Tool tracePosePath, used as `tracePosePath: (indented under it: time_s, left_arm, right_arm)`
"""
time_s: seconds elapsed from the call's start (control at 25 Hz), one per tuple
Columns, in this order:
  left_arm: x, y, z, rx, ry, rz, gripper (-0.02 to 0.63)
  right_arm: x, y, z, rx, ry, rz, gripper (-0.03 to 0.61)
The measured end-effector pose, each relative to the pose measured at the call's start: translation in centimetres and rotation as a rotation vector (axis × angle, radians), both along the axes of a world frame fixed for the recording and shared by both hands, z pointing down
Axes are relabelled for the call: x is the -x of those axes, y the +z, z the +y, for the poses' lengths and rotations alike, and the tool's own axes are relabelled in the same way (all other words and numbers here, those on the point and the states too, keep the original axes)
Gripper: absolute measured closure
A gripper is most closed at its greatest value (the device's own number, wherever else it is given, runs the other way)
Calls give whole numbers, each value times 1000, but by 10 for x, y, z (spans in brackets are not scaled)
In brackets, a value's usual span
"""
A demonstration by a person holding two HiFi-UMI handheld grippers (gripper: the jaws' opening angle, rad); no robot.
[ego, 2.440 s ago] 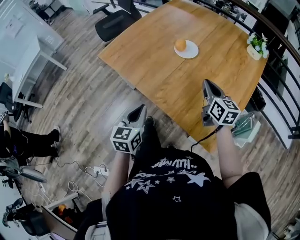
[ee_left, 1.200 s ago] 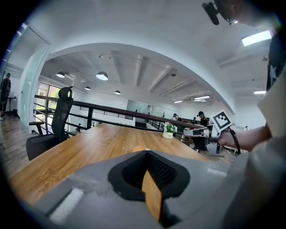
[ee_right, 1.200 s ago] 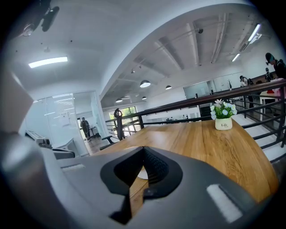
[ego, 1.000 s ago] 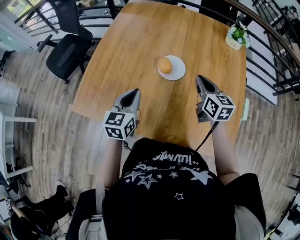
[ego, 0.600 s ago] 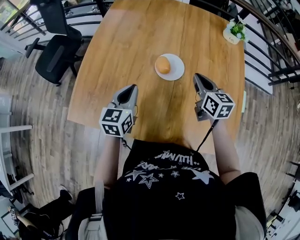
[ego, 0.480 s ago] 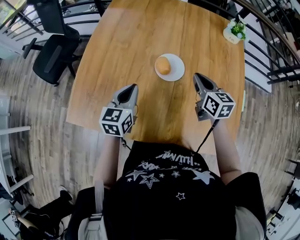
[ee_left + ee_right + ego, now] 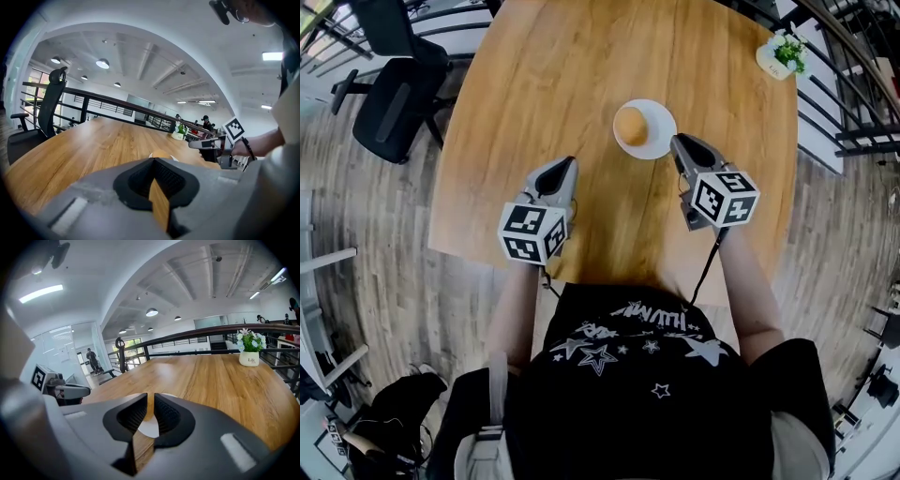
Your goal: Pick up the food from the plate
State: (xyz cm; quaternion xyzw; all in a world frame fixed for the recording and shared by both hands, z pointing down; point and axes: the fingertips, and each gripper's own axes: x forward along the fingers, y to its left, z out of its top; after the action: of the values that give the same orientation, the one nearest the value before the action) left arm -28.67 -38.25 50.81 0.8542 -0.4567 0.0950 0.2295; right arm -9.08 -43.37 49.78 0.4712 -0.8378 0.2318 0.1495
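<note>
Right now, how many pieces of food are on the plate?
1. A round orange food item sits on the left part of the white plate, on the wooden table. None seems hidden.

Potted plant at table corner — office chair beside.

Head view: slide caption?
Left claw shut, right claw opening empty beside the plate of orange food on the wooden table.

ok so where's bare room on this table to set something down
Bare: the wooden table left of and beyond the plate, out to its edges; the stretch between plate and potted plant; the near strip between left gripper and right gripper. Crowded only at the plate's near-right rim, where the right gripper's jaws are opening, nothing between them.
</note>
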Motion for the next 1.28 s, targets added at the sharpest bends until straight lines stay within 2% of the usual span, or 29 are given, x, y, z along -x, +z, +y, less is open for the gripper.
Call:
tracePosePath:
  time_s: [0.08, 0.32, 0.44, 0.84, 1.12, 1.28]
  left_arm:
    - [2, 4, -4, 13, 1, 3, 612]
    - [5, 17, -10, 41, 9, 7, 612]
    - [6, 22, -12, 51, 9, 7, 612]
    - [11, 32, -12, 76, 6, 2, 612]
    - [21, 38, -15, 85, -11, 3, 612]
    - [22, 40, -13, 91, -6, 2, 612]
  right_arm:
    - [9, 8, -3, 6, -21, 14, 511]
    - [32, 26, -15, 5, -48, 15, 341]
    - [42, 35, -20, -5, -70, 49, 273]
    - [66, 69, -25, 21, -111, 173, 219]
    - [72, 89, -33, 35, -86, 222, 219]
    - [73, 94, -34, 46, -73, 232, 247]
